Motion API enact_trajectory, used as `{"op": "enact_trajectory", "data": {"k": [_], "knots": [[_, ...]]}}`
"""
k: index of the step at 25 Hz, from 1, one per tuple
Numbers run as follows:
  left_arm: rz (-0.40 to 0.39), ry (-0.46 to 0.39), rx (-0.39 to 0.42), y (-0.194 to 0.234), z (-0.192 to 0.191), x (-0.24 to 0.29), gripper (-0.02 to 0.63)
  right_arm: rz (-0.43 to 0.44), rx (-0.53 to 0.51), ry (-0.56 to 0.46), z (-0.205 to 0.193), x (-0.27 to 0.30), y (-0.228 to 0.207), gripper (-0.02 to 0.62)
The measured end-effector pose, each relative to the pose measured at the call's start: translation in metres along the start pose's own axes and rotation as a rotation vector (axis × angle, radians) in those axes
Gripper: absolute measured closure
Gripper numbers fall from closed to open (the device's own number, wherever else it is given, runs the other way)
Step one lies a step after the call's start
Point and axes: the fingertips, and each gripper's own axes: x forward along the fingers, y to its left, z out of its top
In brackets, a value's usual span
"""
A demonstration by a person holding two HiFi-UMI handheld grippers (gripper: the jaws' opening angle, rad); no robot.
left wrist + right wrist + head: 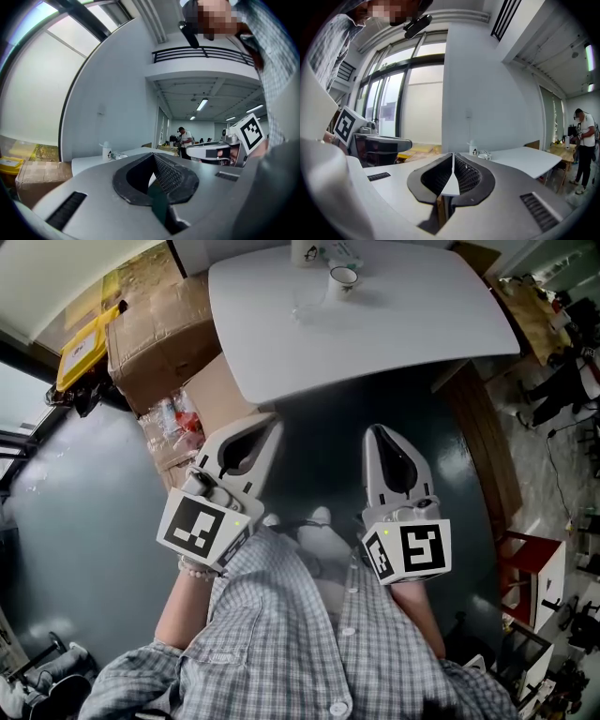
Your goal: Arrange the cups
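Note:
On the white table at the top of the head view stand a white cup with a dark rim, a clear glass cup beside it, and a white penguin-print container at the far edge. Both grippers hang over the dark floor, short of the table's near edge and close to my body. My left gripper is shut with nothing in it, and so is my right gripper. In the right gripper view the jaws meet at the tips, with the cups small and far off. In the left gripper view the jaws are likewise closed.
Cardboard boxes and a yellow case crowd the table's left side. A wooden board runs along the right, with a red stool beyond it. A person stands in the distance by another table.

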Motion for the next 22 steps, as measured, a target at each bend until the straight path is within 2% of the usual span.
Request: {"op": "enact_trajectory", "data": {"k": [11, 22], "knots": [[0.084, -0.001, -0.001, -0.016, 0.004, 0.018, 0.597, 0.079, 0.016, -0.008, 0.001, 0.003, -0.030, 0.566], [0.150, -0.008, 0.009, -0.038, 0.009, 0.042, 0.597, 0.107, 0.019, -0.008, -0.007, -0.013, -0.084, 0.566]]}}
